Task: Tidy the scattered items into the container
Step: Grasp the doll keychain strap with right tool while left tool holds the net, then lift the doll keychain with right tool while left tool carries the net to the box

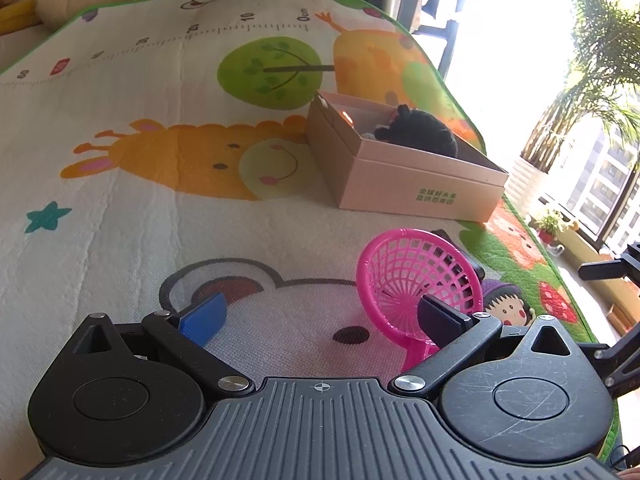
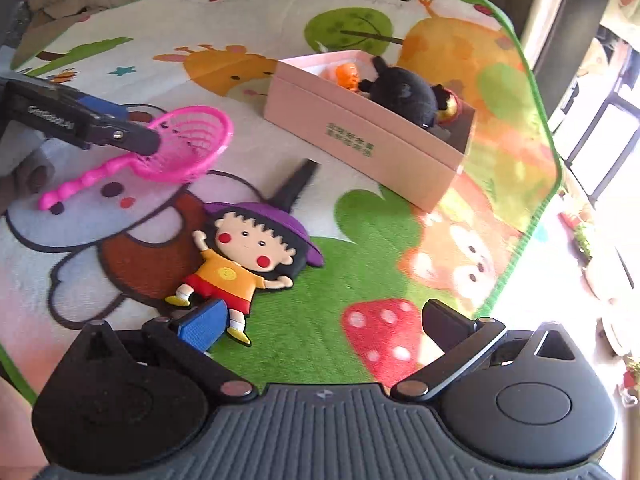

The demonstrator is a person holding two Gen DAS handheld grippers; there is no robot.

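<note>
The pink plastic toy strainer basket lies on the cartoon-printed play mat, short of the pink cardboard box; we judge the pickup under way, our left gripper wide-jawed around its handle end. Next we close, lift, carry boxward. The right gripper hangs wide-jawed over the flat rubber cartoon-girl figure.

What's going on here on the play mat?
A person is tidying toys into the pink box, which already holds a black plush and an orange toy. The left gripper is open beside the pink toy net, touching its rim but not gripping. The right gripper hovers open over the cartoon girl figure, still flat on the mat.
</note>
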